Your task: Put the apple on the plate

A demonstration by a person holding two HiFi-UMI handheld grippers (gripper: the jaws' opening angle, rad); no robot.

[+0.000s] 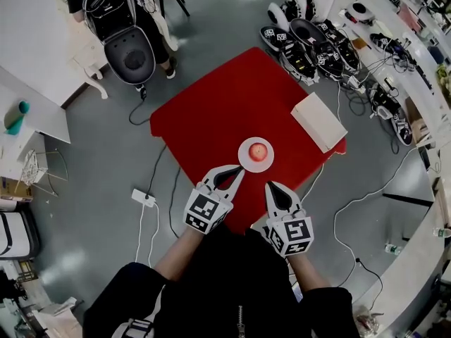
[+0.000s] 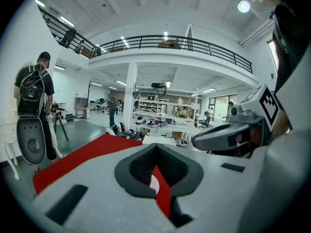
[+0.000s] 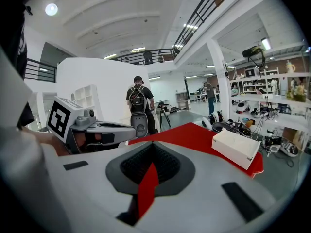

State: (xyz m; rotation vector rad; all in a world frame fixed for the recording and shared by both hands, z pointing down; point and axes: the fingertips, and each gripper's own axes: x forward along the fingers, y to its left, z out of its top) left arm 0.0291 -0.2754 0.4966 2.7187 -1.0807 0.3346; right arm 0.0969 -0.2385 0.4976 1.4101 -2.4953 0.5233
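On the red table (image 1: 211, 111), the apple (image 1: 258, 151) is seen resting in the middle of the white plate (image 1: 268, 163), near the table's front edge, so the placing is judged done. The left gripper (image 1: 238, 170) and the right gripper (image 1: 270, 185) are both held clenched with nothing between the jaws; in each gripper view only a sliver of red tabletop is shown past the closed tips. The left tip is held just beside the plate's rim, the right one a little further off.

What remains is judged to be a clean withdrawal: the grippers should be drawn straight back toward the body and kept level, so that the rim is not clipped and the apple is not set rolling.

A white box (image 1: 318, 122) is set at the table's right side, well apart from the plate. Beyond the table a person (image 3: 137, 98) with a backpack is standing, and a power strip (image 1: 143, 198) lies on the floor. Nothing is placed in the path of retreat.
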